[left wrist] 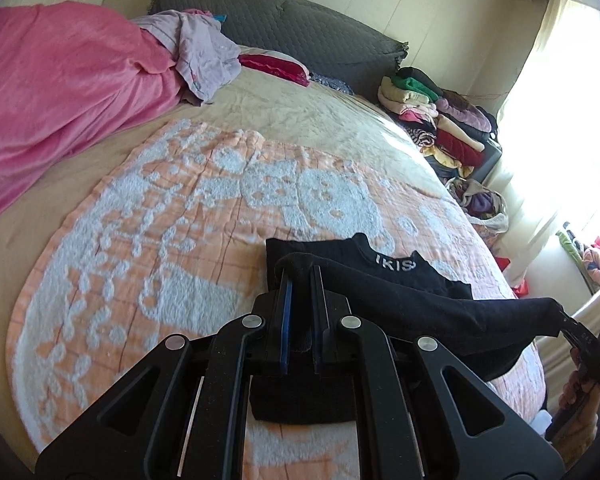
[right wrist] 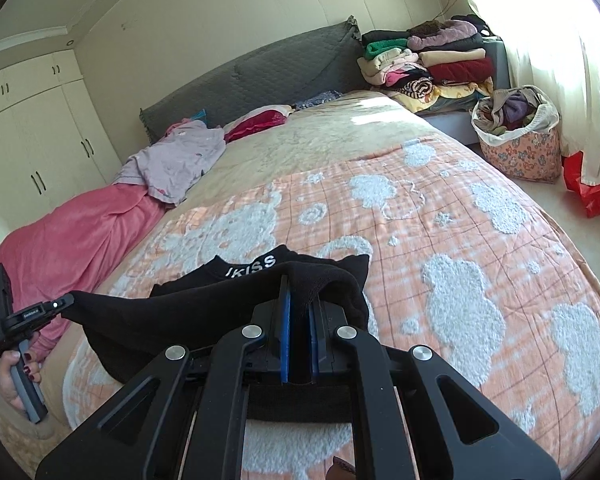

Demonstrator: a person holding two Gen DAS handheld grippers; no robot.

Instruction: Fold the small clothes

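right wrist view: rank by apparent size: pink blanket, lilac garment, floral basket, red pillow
Largest to smallest, as they look:
1. pink blanket
2. lilac garment
3. floral basket, close to the garment, so that order is unsure
4. red pillow

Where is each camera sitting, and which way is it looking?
Left wrist: sits on the left hand-held gripper, looking along its fingers over the black garment toward the pink blanket; the right hand-held gripper shows at the far right.
Right wrist: sits on the right hand-held gripper, looking across the bed toward the floral basket; the left hand-held gripper and the left hand show at the left.
Shared: black garment, peach quilt, grey headboard, stacked clothes.
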